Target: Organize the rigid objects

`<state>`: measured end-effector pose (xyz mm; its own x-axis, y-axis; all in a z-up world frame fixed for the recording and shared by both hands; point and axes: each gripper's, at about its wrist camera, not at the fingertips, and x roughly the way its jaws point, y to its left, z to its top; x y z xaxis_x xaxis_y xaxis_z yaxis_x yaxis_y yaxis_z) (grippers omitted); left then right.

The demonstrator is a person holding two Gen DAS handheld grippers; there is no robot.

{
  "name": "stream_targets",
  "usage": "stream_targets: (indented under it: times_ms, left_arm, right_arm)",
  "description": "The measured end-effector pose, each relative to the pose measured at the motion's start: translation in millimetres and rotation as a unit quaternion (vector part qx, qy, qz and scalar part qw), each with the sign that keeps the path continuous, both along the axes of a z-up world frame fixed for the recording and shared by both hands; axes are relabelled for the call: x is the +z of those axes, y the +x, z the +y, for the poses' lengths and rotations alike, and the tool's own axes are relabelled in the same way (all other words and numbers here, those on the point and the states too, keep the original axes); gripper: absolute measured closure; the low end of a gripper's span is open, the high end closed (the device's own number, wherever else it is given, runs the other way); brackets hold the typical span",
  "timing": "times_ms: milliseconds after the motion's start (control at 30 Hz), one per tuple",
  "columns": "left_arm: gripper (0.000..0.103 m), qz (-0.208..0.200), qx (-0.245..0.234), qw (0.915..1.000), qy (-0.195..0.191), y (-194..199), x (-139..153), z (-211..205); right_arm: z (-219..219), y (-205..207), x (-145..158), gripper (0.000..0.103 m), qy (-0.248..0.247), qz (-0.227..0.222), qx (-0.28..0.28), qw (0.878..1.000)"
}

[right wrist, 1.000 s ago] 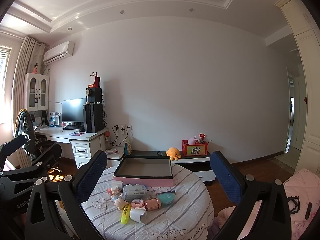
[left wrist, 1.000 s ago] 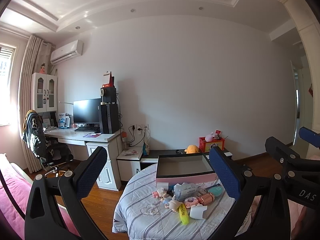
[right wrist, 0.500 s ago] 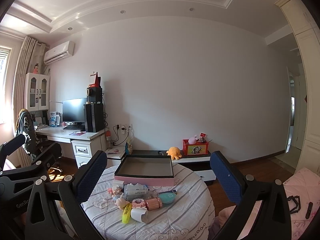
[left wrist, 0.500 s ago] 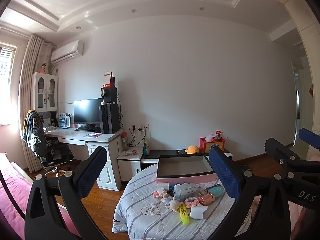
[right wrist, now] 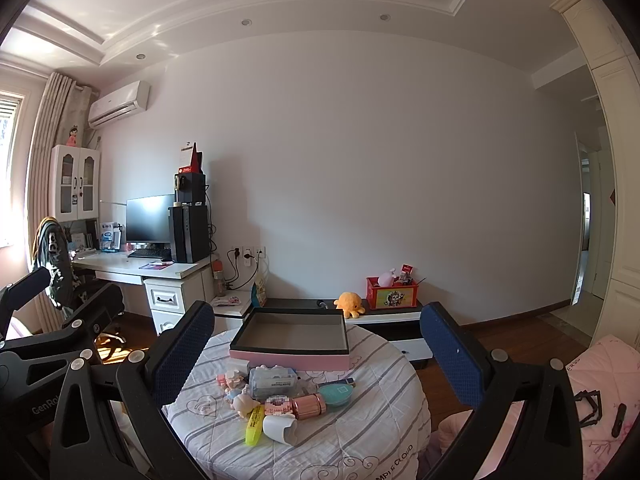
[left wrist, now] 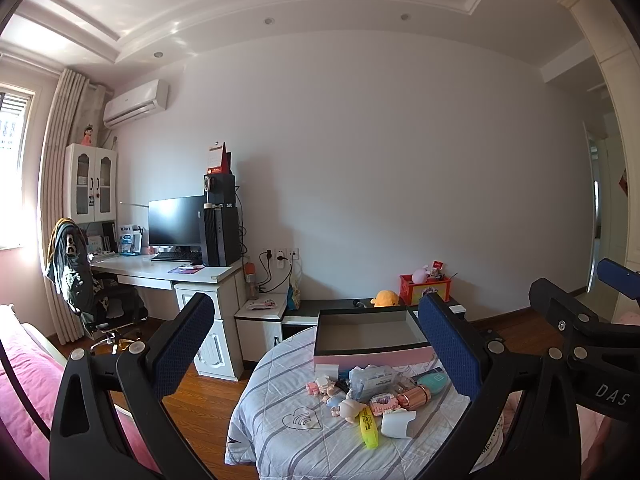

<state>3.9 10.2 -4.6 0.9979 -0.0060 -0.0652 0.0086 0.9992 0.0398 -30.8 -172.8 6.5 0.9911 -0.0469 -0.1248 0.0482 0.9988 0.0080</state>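
A pink open box with a dark inside [left wrist: 370, 336] [right wrist: 290, 338] stands at the far side of a round table under a striped cloth [left wrist: 288, 432] [right wrist: 360, 432]. In front of it lies a pile of small objects: a yellow highlighter [left wrist: 369, 428] [right wrist: 254, 424], a white cup on its side [left wrist: 396, 424] [right wrist: 280, 429], a rose-gold cylinder [left wrist: 414, 396] [right wrist: 308, 406], a teal case [right wrist: 335, 394] and small figurines [right wrist: 242, 400]. My left gripper [left wrist: 316, 354] and right gripper [right wrist: 316, 354] are both open and empty, held well back from the table.
A white desk [right wrist: 160, 270] with a monitor and computer tower stands at the left, with an office chair [left wrist: 80, 288]. A low black cabinet [right wrist: 384, 312] with an orange plush and a red box runs along the wall. Pink bedding [right wrist: 600, 400] lies at the right.
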Motion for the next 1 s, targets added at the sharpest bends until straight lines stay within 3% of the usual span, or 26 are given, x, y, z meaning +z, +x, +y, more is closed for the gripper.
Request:
stream_targets:
  times_ms: [1000]
  left_arm:
    - [0.0, -0.001, 0.001, 1.0, 0.0, -1.3, -0.7, 2.9]
  right_arm:
    - [1.8, -0.9, -1.4, 0.0, -0.001, 0.002, 0.001, 1.0]
